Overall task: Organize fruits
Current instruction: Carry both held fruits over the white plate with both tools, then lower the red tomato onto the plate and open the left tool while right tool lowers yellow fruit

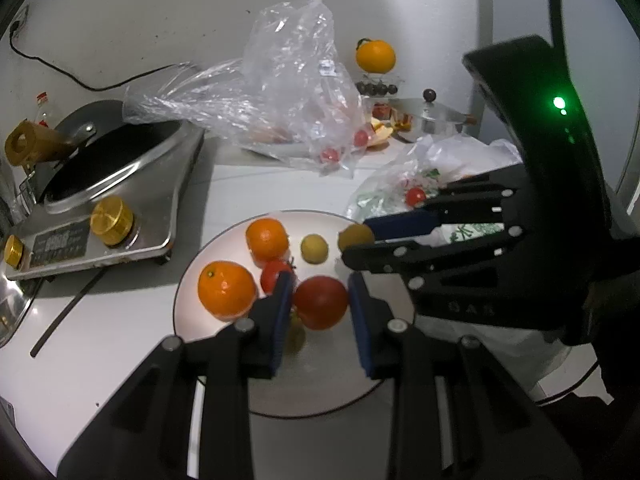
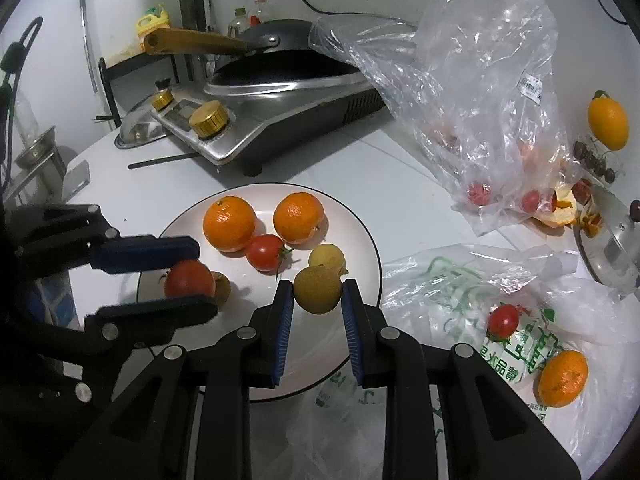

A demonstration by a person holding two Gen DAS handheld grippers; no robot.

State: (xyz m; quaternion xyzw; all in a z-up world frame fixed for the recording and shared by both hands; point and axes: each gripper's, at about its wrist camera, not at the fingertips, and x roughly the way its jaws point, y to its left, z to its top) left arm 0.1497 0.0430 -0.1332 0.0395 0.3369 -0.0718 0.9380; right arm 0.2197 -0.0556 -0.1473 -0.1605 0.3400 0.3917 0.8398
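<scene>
A white plate with a dark rim holds two oranges, a small tomato and a yellow fruit. My left gripper is shut on a red tomato over the plate's near side, and a small yellowish fruit lies partly hidden under it. My right gripper is shut on a yellow-brown round fruit over the plate's right part. Each gripper shows in the other's view: the right gripper and the left gripper.
A steel stove with a black wok stands behind the plate. A clear plastic bag with small tomatoes lies at the back right. A printed bag right of the plate carries a cherry tomato and an orange. A pot lid is at far right.
</scene>
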